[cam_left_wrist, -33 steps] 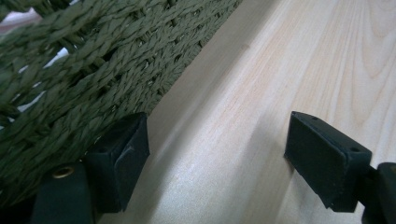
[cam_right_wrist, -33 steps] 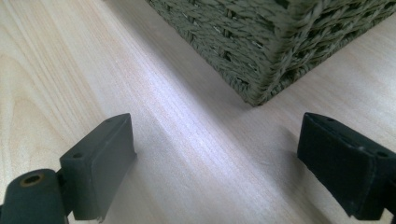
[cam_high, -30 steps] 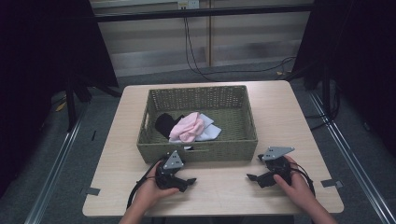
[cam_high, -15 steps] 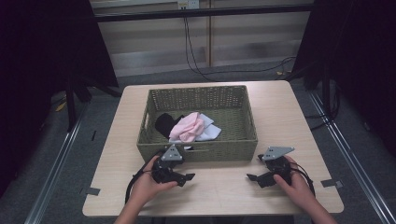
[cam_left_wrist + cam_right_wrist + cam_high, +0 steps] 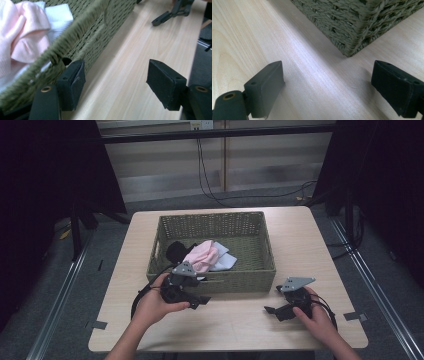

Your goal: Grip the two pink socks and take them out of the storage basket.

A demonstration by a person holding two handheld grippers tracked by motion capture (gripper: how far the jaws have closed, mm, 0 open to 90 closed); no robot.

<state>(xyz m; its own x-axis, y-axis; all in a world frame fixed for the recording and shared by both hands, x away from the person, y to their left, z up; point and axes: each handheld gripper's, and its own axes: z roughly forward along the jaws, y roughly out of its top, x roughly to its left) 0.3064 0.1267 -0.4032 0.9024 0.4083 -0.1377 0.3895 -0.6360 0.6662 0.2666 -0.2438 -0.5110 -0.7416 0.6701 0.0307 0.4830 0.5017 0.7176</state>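
Observation:
An olive woven basket point(image 5: 260, 251) stands mid-table with a pink cloth point(image 5: 202, 256), a white cloth point(image 5: 224, 261) and a black cloth point(image 5: 175, 251) inside. My left gripper point(image 5: 201, 290) is raised against the basket's front wall, open, with nothing between its pads. In the left gripper view its left pad point(image 5: 72, 82) sits just under the basket's rim point(image 5: 75, 37), with the pink cloth point(image 5: 25, 32) and white cloth point(image 5: 58, 17) beyond. My right gripper point(image 5: 274, 300) rests low on the table off the basket's front right corner point(image 5: 352, 27), open point(image 5: 327, 85) and holding nothing.
The light wooden table point(image 5: 235, 322) has bare room in front of the basket and on both sides. The right gripper point(image 5: 175, 11) appears far off in the left gripper view. Black cables trail from both grippers. Dark floor and metal rails surround the table.
My left gripper has moved forward and up from the table to the basket's front wall. The right gripper has stayed put.

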